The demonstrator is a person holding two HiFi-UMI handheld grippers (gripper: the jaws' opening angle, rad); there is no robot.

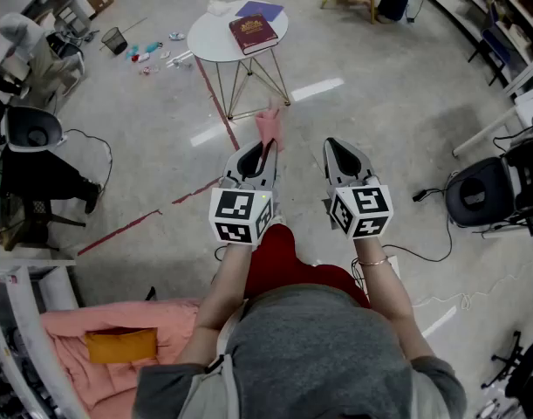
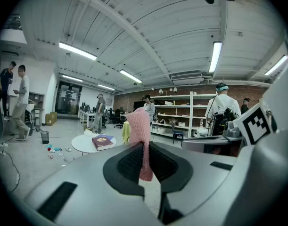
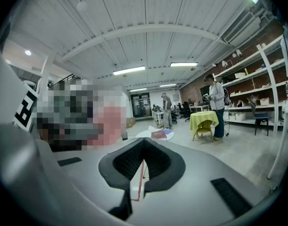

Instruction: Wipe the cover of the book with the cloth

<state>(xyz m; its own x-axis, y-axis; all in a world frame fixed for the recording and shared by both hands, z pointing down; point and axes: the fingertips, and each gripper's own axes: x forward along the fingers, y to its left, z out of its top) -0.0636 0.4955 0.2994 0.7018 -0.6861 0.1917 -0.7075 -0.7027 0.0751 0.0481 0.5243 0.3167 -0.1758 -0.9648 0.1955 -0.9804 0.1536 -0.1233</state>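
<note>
A dark red book point(image 1: 253, 33) lies on a small round white table point(image 1: 210, 40) some way ahead on the floor; the book point(image 2: 102, 142) also shows in the left gripper view, and small and far off the book point(image 3: 159, 134) appears in the right gripper view. My left gripper point(image 1: 257, 152) is shut on a pink cloth point(image 1: 269, 127), which sticks up from between its jaws as a pink strip point(image 2: 142, 135). My right gripper point(image 1: 339, 150) is shut with nothing between its jaws. Both grippers are held side by side, well short of the table.
A blue sheet point(image 1: 260, 10) and a white crumpled thing point(image 1: 219, 7) also lie on the table. Red tape lines point(image 1: 215, 103) run across the floor. A waste bin point(image 1: 114, 39) and small litter point(image 1: 151, 55) sit left of the table. Chairs, a yellow-covered table point(image 3: 203, 120), shelves and several people stand around.
</note>
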